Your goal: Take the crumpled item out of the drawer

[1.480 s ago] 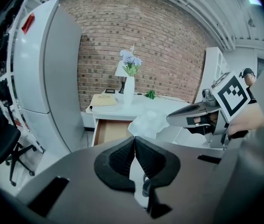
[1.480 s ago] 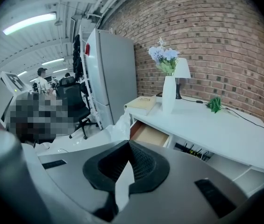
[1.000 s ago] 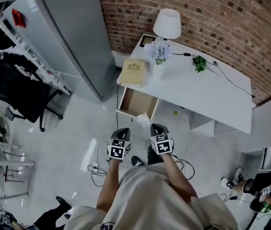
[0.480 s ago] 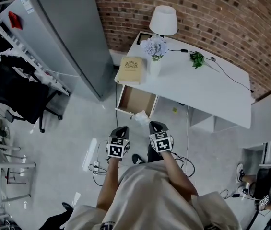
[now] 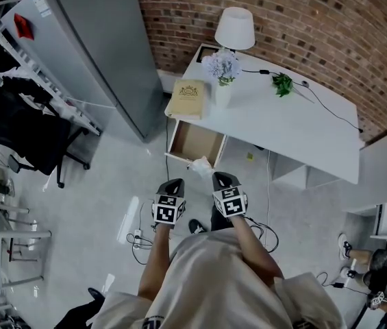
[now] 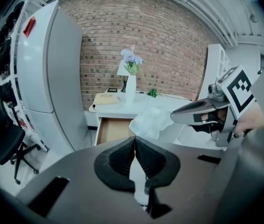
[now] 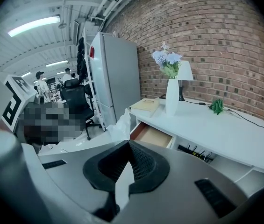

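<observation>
a: right gripper point(image 5: 219, 179) state?
b: jaws pressed together on the crumpled item point(image 6: 153, 119) — thin white stuff, pinched right at the tip. its own view shows a white bunch poking up past the closed jaws.
a: where's the item relative to the drawer point(image 5: 194, 144)?
b: out of it. it hangs in the air just in front of the drawer's front edge, over the floor point(image 5: 111, 184), and isn't touching the drawer or the desk point(image 5: 296, 132). the drawer is pulled open with its brown inside showing (the head view only gives part of it).
a: left gripper point(image 5: 174, 186)?
b: jaws closed tip to tip, holding nothing. it's held beside the right one, and both are aimed toward the desk and tilted down.
a: are the two touching?
b: no — there's a gap between them. the item is at the right gripper's tip, off to the right of the left one.
a: what's on the desk top?
b: lamp point(image 5: 235, 29) at the back by the brick wall point(image 5: 303, 19), and a vase point(image 5: 222, 94) with pale flowers just in front of it. a tan book point(image 5: 188, 98) lies at the left corner above the drawer. there's a small green plant point(image 5: 282, 84) further right, with a cable point(image 5: 330, 115) running past it. a tall grey fridge point(image 5: 90, 46) stands left of the desk.
</observation>
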